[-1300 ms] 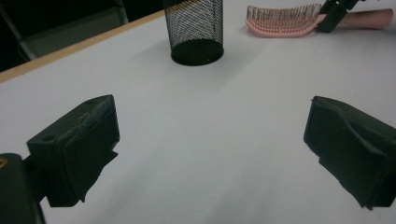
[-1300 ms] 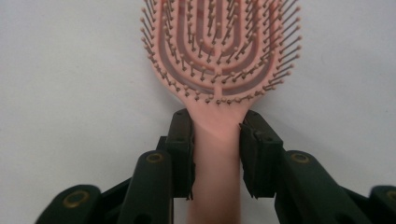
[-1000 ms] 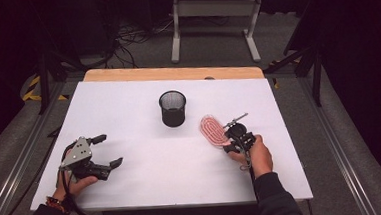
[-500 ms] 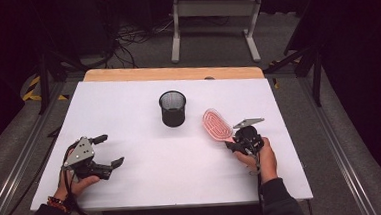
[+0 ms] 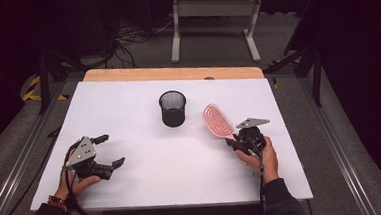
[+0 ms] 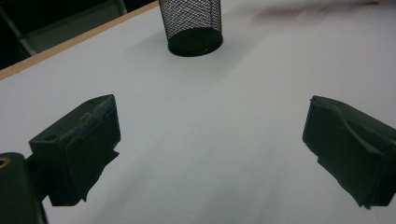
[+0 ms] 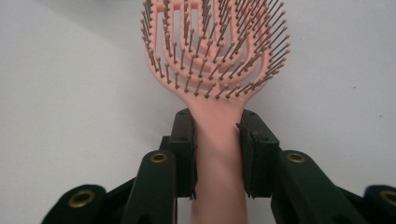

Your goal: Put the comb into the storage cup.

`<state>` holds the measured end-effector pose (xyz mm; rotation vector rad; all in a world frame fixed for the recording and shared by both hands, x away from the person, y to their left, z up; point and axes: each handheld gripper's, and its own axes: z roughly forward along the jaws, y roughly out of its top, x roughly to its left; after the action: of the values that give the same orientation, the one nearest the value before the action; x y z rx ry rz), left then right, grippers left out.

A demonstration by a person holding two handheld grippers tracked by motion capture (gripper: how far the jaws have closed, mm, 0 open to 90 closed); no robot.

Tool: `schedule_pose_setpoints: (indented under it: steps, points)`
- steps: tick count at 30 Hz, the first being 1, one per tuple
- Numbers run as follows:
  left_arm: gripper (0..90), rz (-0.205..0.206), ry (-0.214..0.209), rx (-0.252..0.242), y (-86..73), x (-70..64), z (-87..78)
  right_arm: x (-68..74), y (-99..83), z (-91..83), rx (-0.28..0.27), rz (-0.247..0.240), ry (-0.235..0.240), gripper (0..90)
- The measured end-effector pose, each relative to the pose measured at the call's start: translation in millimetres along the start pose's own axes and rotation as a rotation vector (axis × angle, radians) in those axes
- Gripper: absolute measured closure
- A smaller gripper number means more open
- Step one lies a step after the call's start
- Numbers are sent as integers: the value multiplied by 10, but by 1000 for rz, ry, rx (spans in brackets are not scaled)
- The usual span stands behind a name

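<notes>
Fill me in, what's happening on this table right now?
The right gripper is shut on the handle of a pink plastic hairbrush, bristles showing, its head angled toward the black wire-mesh cup standing mid-table. The left gripper rests open and empty near the white table's front left corner, pointing toward the cup.

The hairbrush (image 7: 212, 60) looks like smooth pink plastic with a soft sheen, its thin bristles tipped with small darker beads. The right hand-held gripper (image 7: 217, 156) is matt black plastic, with brass-coloured rings set in its arms. The left hand-held gripper (image 6: 210, 149) has the same dull black finish, its pads (image 6: 88, 140) scuffed and rough at the edges. The cup (image 5: 173, 108) is black wire mesh. Around the cup, the surface (image 5: 128, 106) is matt white, sheet-like; behind the cup a bare wooden edge (image 5: 171, 73) shows.
</notes>
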<state>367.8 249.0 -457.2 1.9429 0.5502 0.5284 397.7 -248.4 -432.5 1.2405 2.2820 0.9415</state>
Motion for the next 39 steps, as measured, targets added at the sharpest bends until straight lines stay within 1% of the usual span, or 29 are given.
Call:
schedule_pose_setpoints:
  steps: [2,5,6,7,9,10,11,13,15,16,17,21,26,27,28,36,37,39]
  points:
    - [52,-1,0,-2,-1,4,0,1,1,-21,-32,1,5,700]
    - [52,-3,0,-4,-2,5,-7,4,7,-55,-72,-6,-7,700]
    - [52,-3,0,-5,-2,6,-9,12,10,-67,-82,-4,-2,700]
    - [52,-4,0,-8,-2,7,-9,14,14,-79,-92,-17,-9,699]
    - [52,-4,-2,-9,-2,8,-10,24,19,-102,-119,-25,-16,699]
    - [52,-4,-2,-9,-2,8,-10,24,19,-102,-119,-25,-16,699]
    - [52,-5,-3,-10,-2,7,-12,31,24,-125,-147,-28,-18,700]
    - [52,-5,-2,-10,0,7,-12,36,26,-145,-168,-33,-26,699]
    - [52,-5,-2,-10,0,6,-12,37,26,-174,-203,-31,-33,699]
    - [52,-5,-2,-10,0,6,-12,37,26,-174,-203,-31,-33,699]
    - [52,-3,-1,-10,0,6,-11,39,25,-203,-236,-33,-39,700]
    - [52,-6,0,-11,0,5,-8,54,26,-245,-287,-36,-46,700]
    - [52,-12,-1,-18,-2,10,-7,80,32,-287,-337,-43,-57,700]
    - [52,-12,-1,-18,-2,10,-7,80,32,-287,-337,-43,-57,700]
    - [52,-21,-7,-27,0,10,-6,93,36,-309,-357,-43,-58,700]
    - [56,-41,10,-45,13,6,-16,155,63,-394,-426,-54,-59,700]
    - [56,-44,16,-46,16,12,-20,176,71,-417,-446,-60,-64,700]
    - [55,-43,22,-44,19,12,-23,190,78,-436,-461,-58,-57,700]
